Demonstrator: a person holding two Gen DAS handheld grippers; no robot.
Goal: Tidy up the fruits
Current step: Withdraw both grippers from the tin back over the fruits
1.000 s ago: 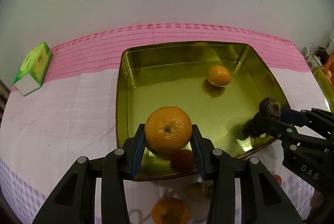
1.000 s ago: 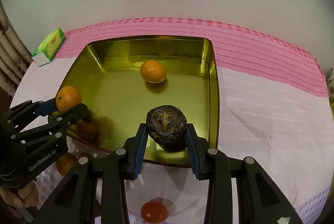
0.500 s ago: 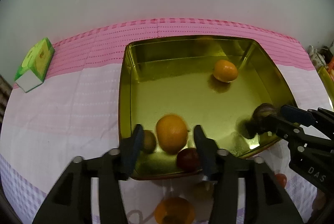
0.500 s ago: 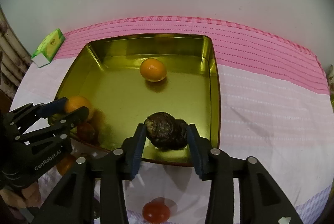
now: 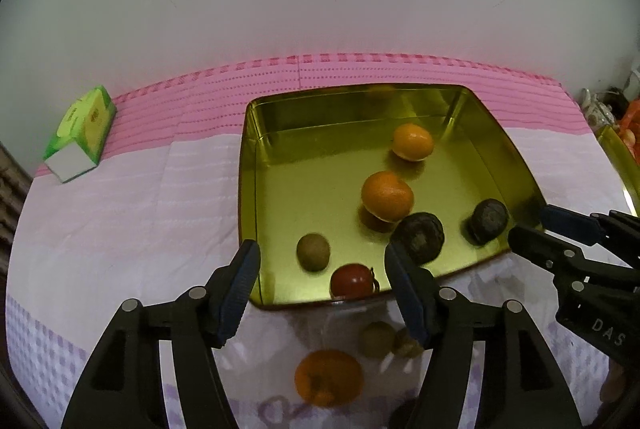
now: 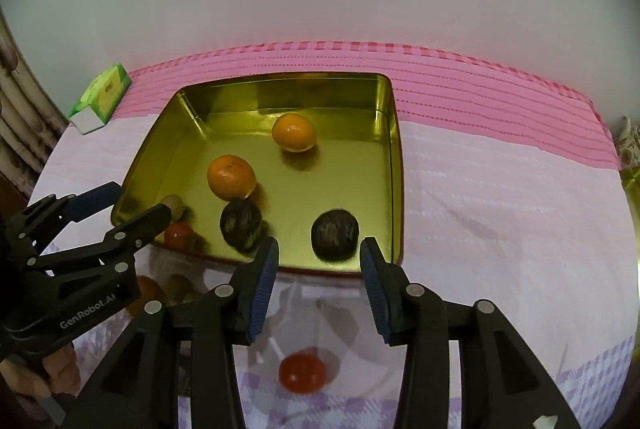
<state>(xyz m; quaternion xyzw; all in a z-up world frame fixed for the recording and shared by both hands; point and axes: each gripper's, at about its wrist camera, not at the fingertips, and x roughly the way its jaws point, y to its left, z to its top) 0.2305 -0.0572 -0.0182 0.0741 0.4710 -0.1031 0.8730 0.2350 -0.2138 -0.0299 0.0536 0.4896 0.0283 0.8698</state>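
Observation:
A gold metal tray (image 5: 256, 197) (image 6: 394, 165) lies on the pink cloth. It holds two oranges (image 5: 387, 195) (image 5: 413, 142), two dark round fruits (image 5: 419, 237) (image 5: 488, 221), a brown kiwi (image 5: 313, 251) and a red tomato (image 5: 352, 281). My left gripper (image 5: 322, 281) is open and empty at the tray's near edge. My right gripper (image 6: 318, 279) is open and empty just behind the dark fruit (image 6: 335, 235) that lies in the tray. The released orange (image 6: 231, 177) lies mid-tray.
A green tissue box (image 5: 82, 133) lies at the far left on the cloth. An orange (image 5: 328, 377) and small fruits (image 5: 378, 339) lie on the cloth in front of the tray. A red tomato (image 6: 302, 373) lies below the right gripper. A white wall stands behind.
Both grippers opened and drew back. The left let go of its orange, which rolled to mid-tray. The right let go of its dark fruit, now lying in the tray.

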